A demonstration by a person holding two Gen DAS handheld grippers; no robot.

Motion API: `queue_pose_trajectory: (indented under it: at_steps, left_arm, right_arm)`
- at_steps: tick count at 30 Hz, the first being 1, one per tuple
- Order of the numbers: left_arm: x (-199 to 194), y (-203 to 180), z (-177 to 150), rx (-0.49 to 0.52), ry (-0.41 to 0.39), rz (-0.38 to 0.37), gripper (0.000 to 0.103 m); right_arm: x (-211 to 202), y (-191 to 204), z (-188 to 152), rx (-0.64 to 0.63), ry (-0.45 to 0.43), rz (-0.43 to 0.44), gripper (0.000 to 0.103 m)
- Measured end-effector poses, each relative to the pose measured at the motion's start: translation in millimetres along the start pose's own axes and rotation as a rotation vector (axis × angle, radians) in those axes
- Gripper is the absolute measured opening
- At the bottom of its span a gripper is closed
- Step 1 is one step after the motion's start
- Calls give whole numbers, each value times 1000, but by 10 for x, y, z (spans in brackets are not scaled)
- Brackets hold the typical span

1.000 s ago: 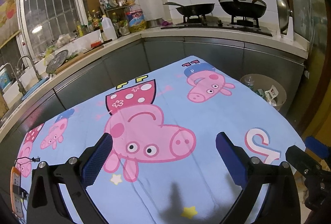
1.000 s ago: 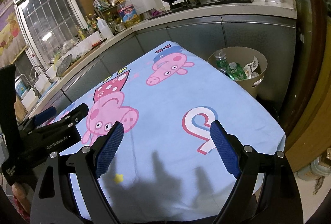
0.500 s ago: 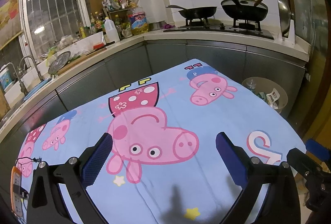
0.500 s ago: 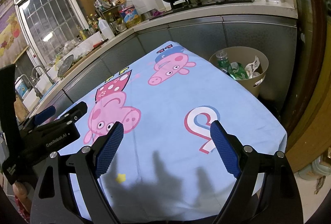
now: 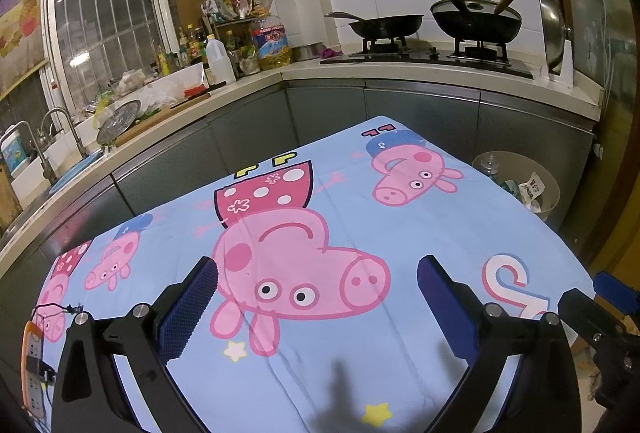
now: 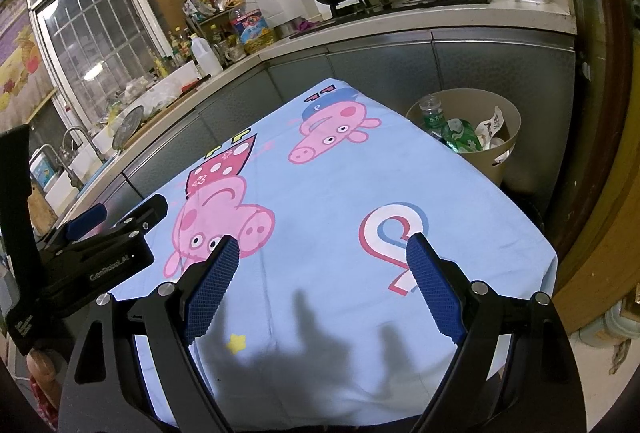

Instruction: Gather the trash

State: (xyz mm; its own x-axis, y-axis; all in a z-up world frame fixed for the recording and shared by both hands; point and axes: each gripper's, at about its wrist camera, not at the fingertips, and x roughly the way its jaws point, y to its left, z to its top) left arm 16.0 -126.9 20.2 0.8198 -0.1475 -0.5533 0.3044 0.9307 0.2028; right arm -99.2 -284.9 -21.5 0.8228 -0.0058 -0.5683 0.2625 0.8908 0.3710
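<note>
Left wrist view looks over a table draped in a blue cartoon-pig sheet [image 5: 400,225]; the left gripper [image 5: 318,303] hovers above it with jaws spread wide, nothing between the blue pads. Right wrist view shows the right gripper [image 6: 322,287] likewise spread and empty over the same sheet. Beyond the table's far right corner stands a beige waste bin [image 6: 506,149] by the grey cabinets, holding a clear plastic bottle [image 6: 434,115], green wrappers [image 6: 464,139] and what may be crumpled paper [image 6: 494,125].
</note>
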Motion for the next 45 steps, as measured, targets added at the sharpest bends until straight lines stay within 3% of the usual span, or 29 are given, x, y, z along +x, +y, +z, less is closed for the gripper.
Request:
queue_pose_trajectory:
  at_steps: [45]
  left_arm:
    - [14,6,-59,7,31,1,99]
  right_arm:
    - [-24,-78,-3,38,-13,-5,85]
